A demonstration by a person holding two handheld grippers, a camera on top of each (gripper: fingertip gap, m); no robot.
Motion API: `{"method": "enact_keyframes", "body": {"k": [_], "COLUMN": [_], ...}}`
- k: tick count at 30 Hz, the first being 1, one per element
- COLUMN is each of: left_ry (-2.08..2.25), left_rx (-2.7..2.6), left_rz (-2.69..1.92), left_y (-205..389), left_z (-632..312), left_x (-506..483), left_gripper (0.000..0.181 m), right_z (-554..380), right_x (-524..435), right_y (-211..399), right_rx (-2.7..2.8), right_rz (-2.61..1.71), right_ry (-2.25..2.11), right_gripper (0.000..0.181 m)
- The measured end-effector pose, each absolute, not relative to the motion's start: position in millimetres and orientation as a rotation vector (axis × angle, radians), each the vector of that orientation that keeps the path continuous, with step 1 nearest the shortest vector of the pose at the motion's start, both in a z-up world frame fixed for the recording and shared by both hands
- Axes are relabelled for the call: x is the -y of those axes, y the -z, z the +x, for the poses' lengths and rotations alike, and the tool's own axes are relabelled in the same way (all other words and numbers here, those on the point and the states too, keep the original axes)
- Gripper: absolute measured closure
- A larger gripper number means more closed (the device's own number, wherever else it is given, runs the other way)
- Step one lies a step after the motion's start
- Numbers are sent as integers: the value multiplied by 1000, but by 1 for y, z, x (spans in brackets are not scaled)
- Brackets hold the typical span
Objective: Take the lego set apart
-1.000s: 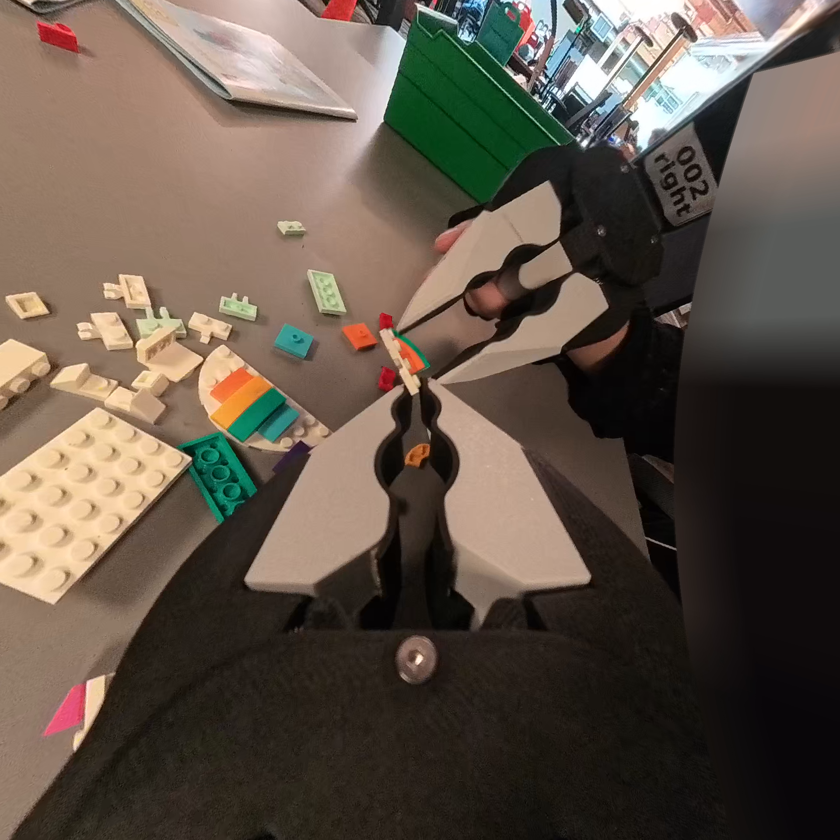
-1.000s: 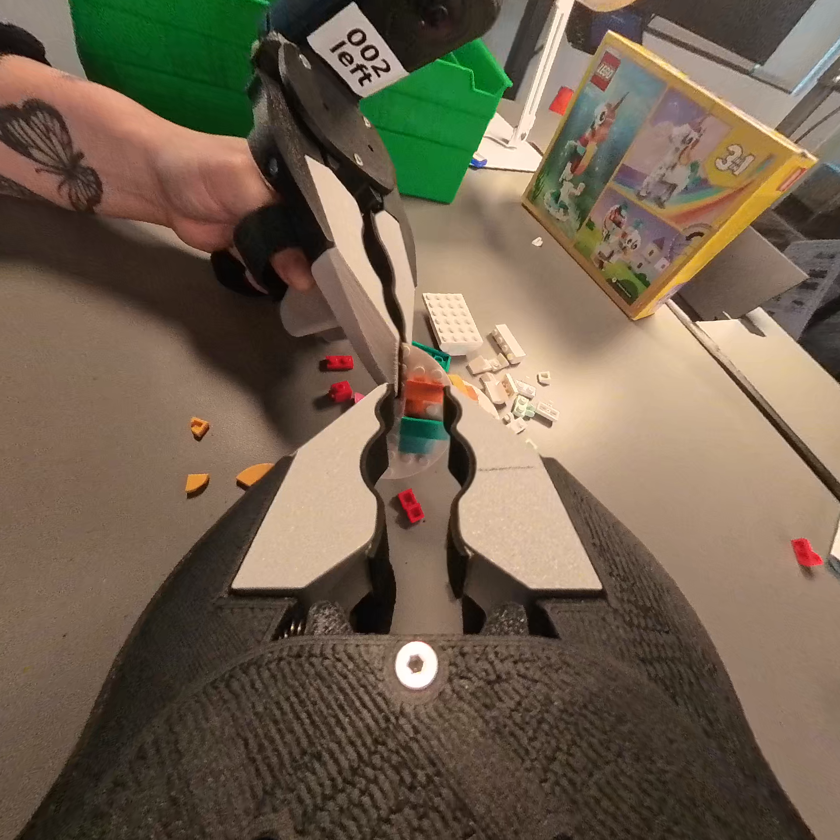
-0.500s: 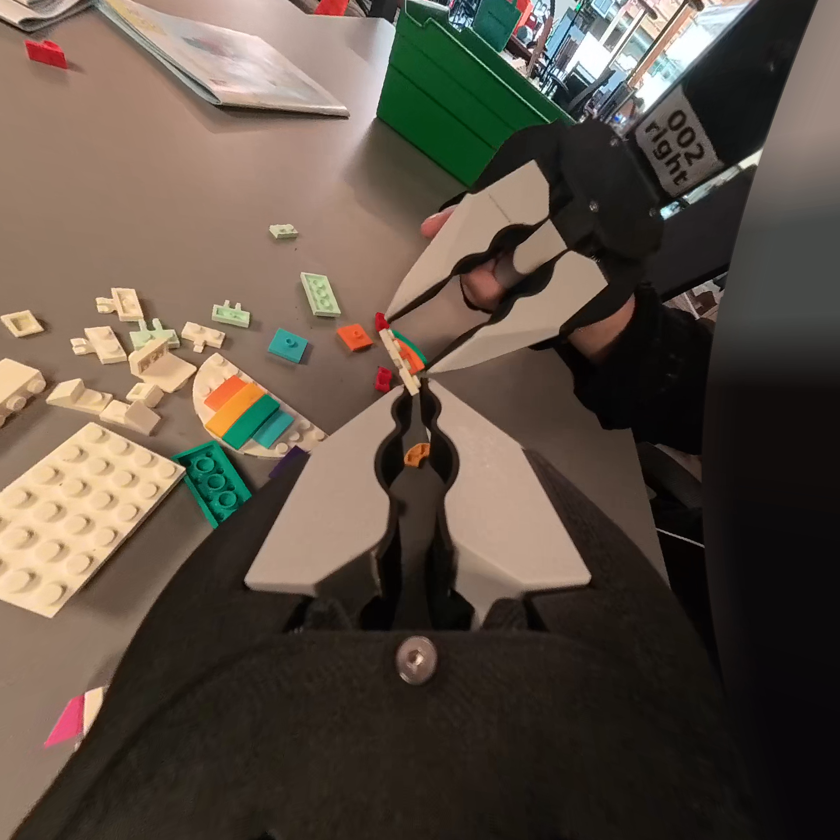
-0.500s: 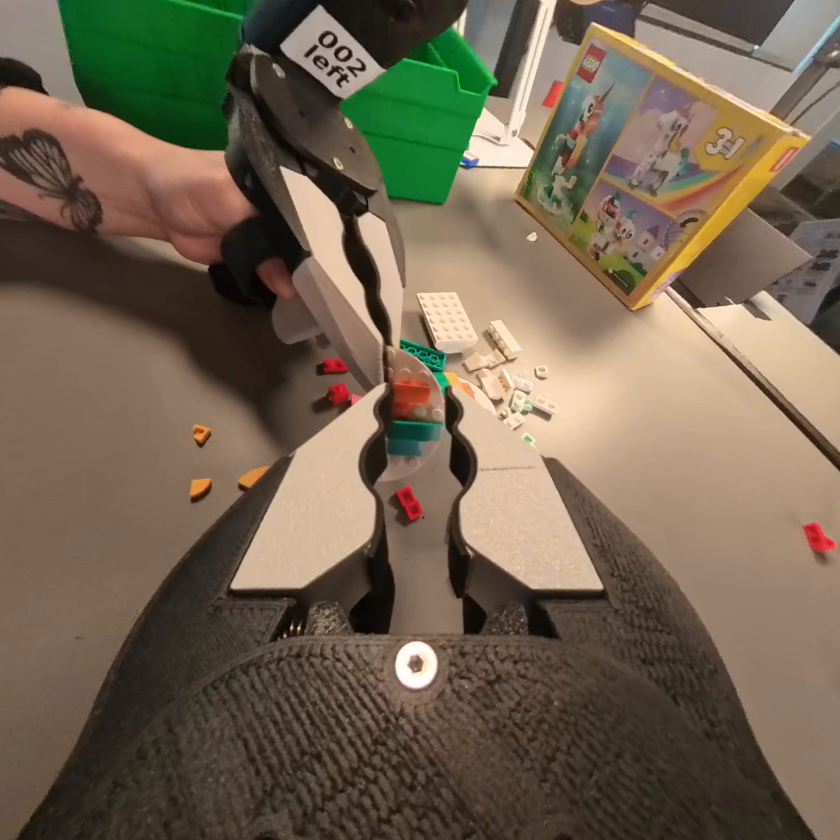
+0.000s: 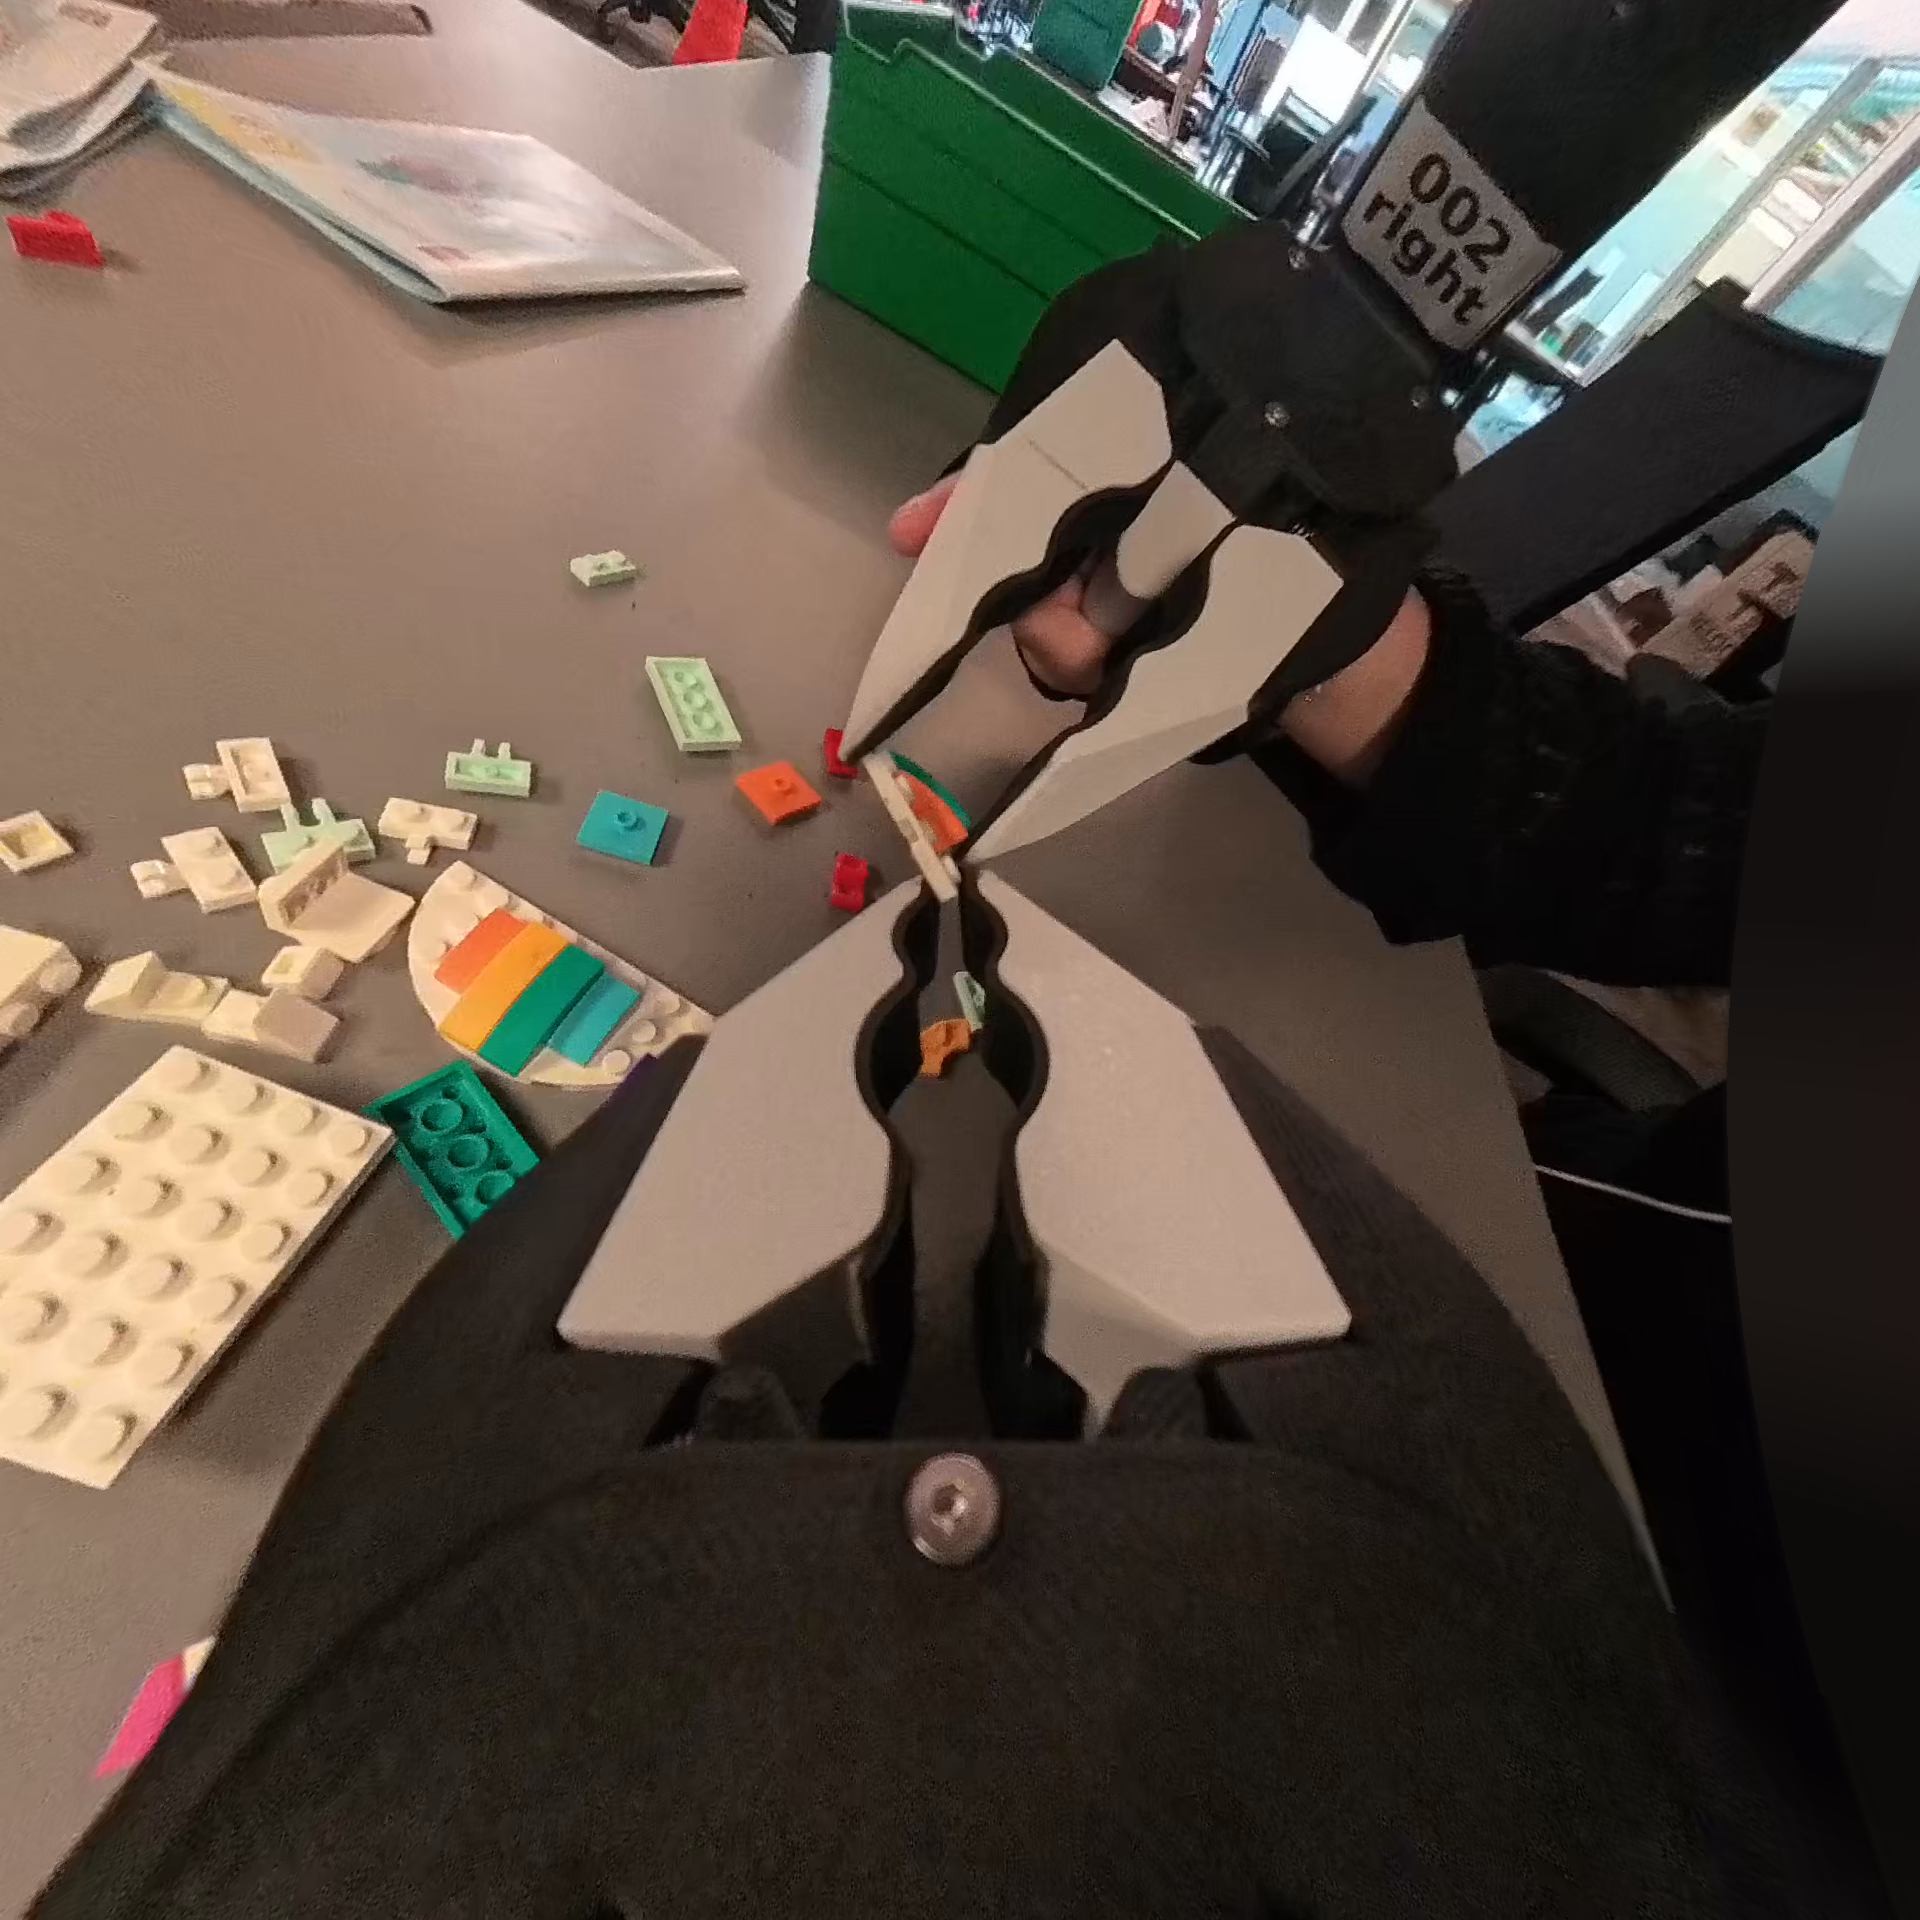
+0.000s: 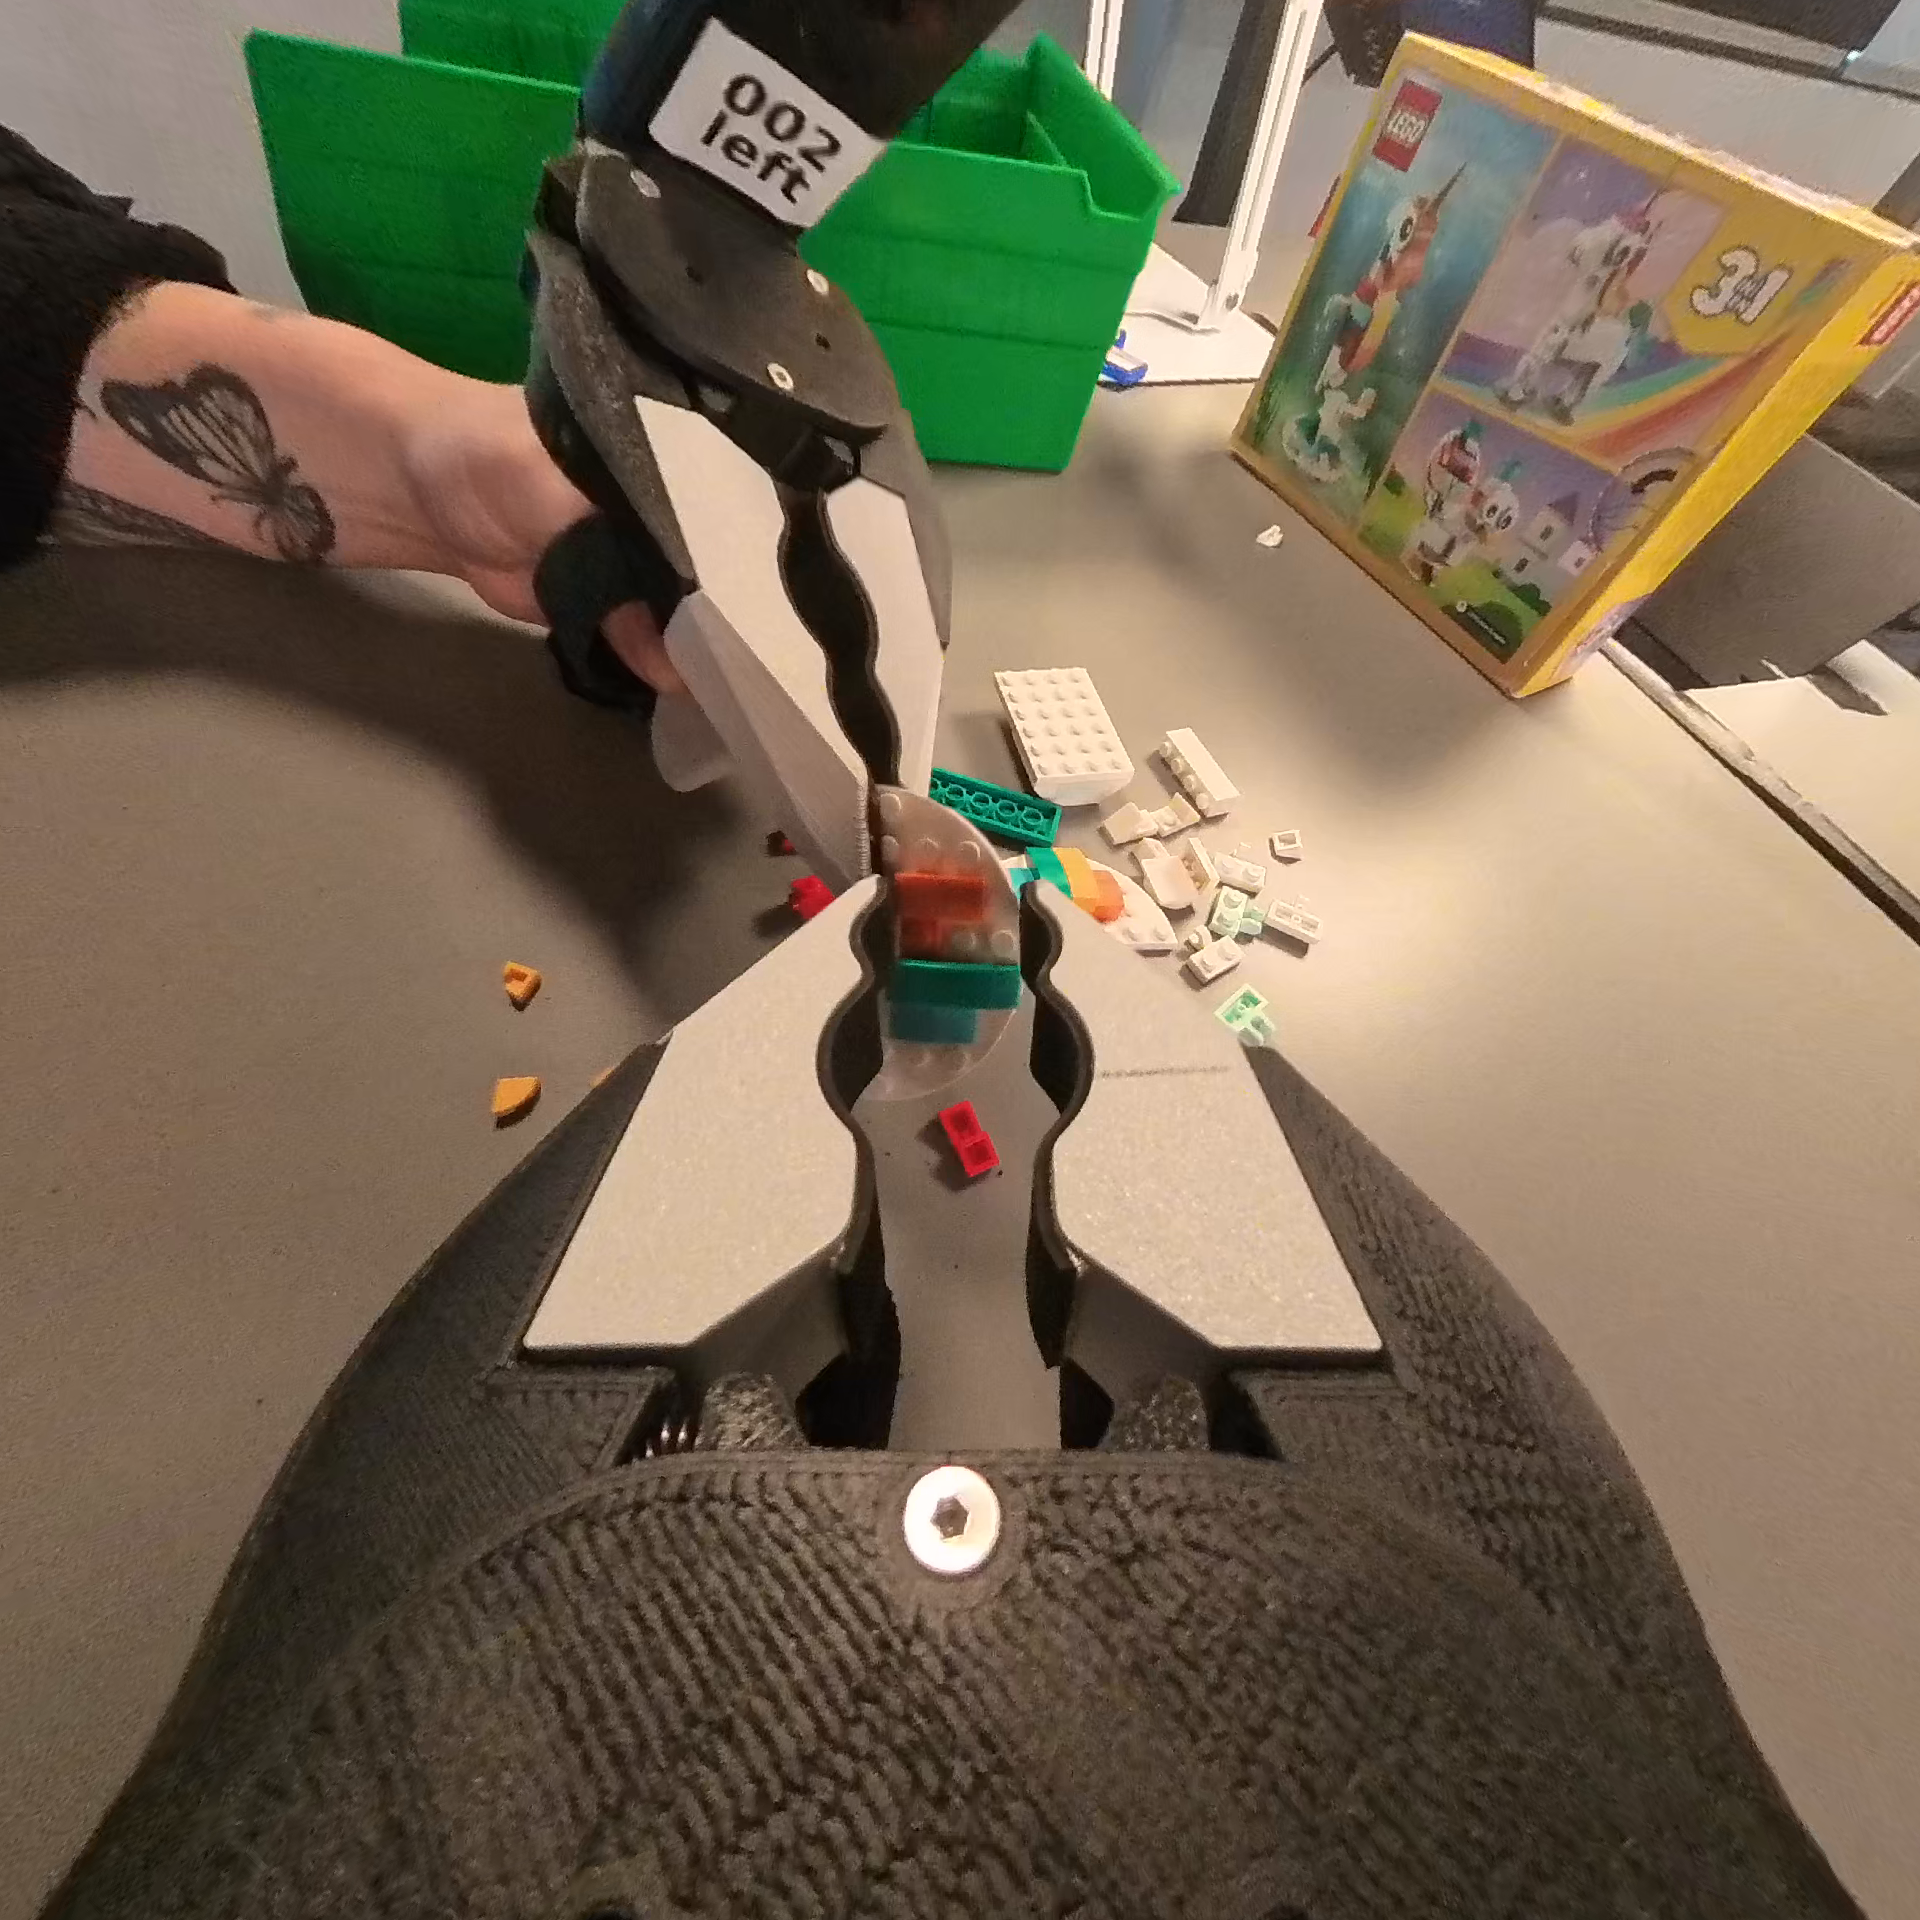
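A white half-round lego plate (image 6: 951,1049) with orange and teal tiles on it is held in the air between both grippers. My right gripper (image 6: 951,894) is shut on the plate's two sides. It also shows in the left wrist view (image 5: 912,805), reaching in from the upper right. My left gripper (image 5: 945,883) is shut on the near edge of the plate (image 5: 920,821). In the right wrist view the left gripper (image 6: 883,810) comes down from above onto the plate's far left edge.
On the grey table lie a second half-round plate with rainbow tiles (image 5: 540,997), a large white plate (image 5: 156,1236), a green plate (image 5: 457,1143) and several small loose pieces. A green bin (image 6: 935,312), a yellow lego box (image 6: 1579,395) and a booklet (image 5: 457,208) stand farther back. My left and right fingertips are right by each other.
Both grippers keep their hold on the half-round plate. The plate and the grippers have shifted and tilted slightly. No piece has come off.
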State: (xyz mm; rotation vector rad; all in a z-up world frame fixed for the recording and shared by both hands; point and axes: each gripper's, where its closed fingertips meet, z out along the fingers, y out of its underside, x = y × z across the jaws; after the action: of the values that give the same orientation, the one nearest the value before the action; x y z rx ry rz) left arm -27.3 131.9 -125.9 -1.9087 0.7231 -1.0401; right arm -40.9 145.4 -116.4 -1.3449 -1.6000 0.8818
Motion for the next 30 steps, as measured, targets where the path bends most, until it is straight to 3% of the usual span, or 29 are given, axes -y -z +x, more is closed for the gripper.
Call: {"method": "enact_keyframes", "body": {"k": [10,20,30], "left_ry": [902,824,900], "left_rx": [-890,-1096,-1143], "left_rz": [-1884,-1855,-1857], "left_y": [131,141,142], "left_z": [-31,-13,-6], "left_x": [-125,-109,-99], "left_gripper": [179,180,180], "right_z": [-43,-28,-21], "right_x": [-138,-124,-114], "right_y": [119,131,134], "right_rx": [1707,1736,1822], "right_rz": [-1221,-1413,-1387], "right_ry": [-688,-1245,-1330], "right_gripper": [162,162,162]}}
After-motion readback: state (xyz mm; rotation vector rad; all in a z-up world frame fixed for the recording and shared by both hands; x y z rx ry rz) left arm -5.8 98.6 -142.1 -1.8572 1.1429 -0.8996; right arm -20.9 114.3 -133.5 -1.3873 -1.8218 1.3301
